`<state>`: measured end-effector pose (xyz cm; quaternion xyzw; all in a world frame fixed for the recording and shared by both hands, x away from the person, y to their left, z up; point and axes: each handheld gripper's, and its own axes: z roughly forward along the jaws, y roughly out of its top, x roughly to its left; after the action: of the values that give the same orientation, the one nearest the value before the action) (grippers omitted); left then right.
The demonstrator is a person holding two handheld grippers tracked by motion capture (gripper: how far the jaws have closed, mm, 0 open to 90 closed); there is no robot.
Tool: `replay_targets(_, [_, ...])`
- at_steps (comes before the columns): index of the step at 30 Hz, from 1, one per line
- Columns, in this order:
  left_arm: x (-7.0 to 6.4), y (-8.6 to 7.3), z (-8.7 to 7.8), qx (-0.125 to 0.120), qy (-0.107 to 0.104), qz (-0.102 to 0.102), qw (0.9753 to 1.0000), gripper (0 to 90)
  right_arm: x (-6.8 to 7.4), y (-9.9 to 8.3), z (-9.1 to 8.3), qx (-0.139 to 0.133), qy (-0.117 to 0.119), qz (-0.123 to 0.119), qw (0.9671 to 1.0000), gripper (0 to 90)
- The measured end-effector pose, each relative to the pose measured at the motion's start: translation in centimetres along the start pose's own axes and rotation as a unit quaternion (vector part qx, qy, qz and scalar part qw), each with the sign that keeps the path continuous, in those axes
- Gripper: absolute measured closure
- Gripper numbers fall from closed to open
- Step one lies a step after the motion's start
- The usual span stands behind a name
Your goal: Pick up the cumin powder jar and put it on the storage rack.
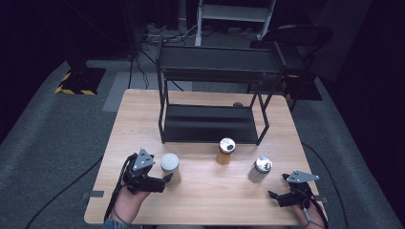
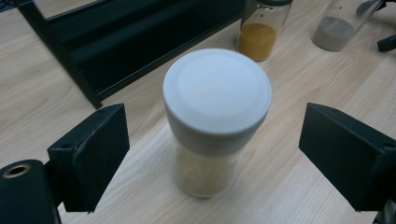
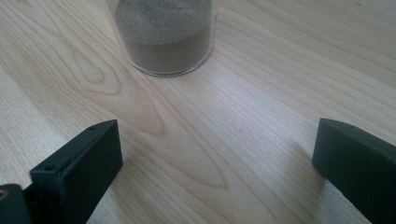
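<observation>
Left tool [image 2: 212, 156] wide open around white-lid jar [image 2: 215, 116], in front of black shelf [image 1: 210, 121]. Right tool [image 3: 210, 172] open too, near grey-powder jar [image 3: 163, 35]. Smooth, hard, maybe slippery; best grabbed around the middle.

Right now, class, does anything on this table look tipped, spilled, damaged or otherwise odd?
Nothing stands out. The white-lidded jar, the orange-powder jar and the grey-powder jar all stand upright on the table with lids on and no powder spilled. The black shelf rack sits level.
</observation>
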<state>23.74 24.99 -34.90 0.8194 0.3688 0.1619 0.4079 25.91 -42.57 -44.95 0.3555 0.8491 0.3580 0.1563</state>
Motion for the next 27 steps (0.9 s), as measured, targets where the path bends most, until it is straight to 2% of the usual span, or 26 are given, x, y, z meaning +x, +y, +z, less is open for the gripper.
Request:
replay_targets(12, [0.2, 1.2, 2.8, 0.012, -0.015, 0.015, 0.9997, 10.1, 0.0, 0.0, 0.0, 0.0, 0.0, 0.0, 1.0, 1.5])
replay_targets(16, [0.1, 1.2, 3.0, 0.019, -0.007, 0.022, 0.9996, 16.6, 0.0, 0.0, 0.0, 0.0, 0.0, 0.0, 1.0, 1.5])
replay_targets(18, [0.3, 1.3, 3.0, 0.025, -0.009, 0.016, 0.9995, 20.3, 0.0, 0.0, 0.0, 0.0, 0.0, 0.0, 1.0, 1.5])
replay_targets(21, [0.3, 1.7, 3.2, 0.04, -0.012, 0.023, 0.9989, 26.3, 0.0, 0.0, 0.0, 0.0, 0.0, 0.0, 1.0, 1.5])
replay_targets(24, [0.2, 1.7, 3.1, 0.045, -0.005, 0.034, 0.9984, 32.7, 0.0, 0.0, 0.0, 0.0, 0.0, 0.0, 1.0, 1.5])
replay_targets(27, [0.3, 2.0, 3.1, 0.051, -0.007, 0.03, 0.9982, 32.9, 0.0, 0.0, 0.0, 0.0, 0.0, 0.0, 1.0, 1.5])
